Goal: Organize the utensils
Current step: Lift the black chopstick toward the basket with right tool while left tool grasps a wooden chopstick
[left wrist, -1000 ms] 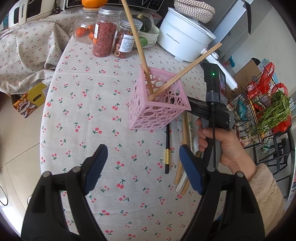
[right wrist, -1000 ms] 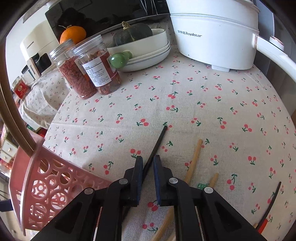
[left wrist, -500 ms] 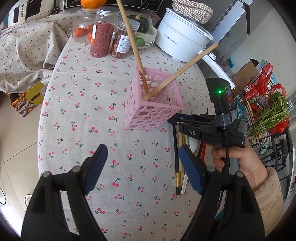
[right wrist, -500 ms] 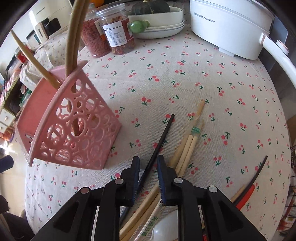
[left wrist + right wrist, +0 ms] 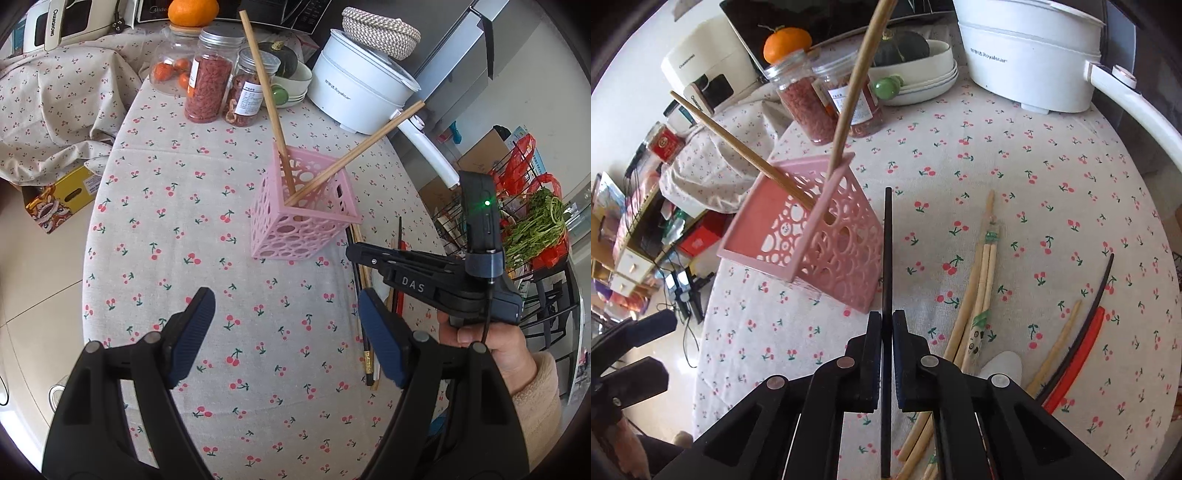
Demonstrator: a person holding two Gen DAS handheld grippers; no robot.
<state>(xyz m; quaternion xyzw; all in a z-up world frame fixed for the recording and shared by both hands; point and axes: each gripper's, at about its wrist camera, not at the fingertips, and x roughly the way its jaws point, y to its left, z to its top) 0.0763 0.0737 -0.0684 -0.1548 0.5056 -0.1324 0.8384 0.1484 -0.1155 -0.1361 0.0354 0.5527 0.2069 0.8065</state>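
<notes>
Non-task stuff I see: cherry-print tablecloth (image 5: pixel 221 206) covers the table. At the far edge, white electric pot (image 5: pixel 354 96) with a woven basket (image 5: pixel 380 31) behind it. Beside the pot, stacked white bowls (image 5: pixel 923 74) holding a dark green squash (image 5: pixel 905 44). Next to those, two clear jars (image 5: pixel 208 88) with red dried contents, plus a third jar with small orange fruit. An orange (image 5: pixel 192 11) sits behind them. Off the table: wire rack with leafy greens (image 5: pixel 535 229) and red bags, yellow box (image 5: pixel 59 192) on the floor.

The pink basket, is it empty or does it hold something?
Not empty: two wooden chopsticks stand slanted inside the pink basket.
</notes>
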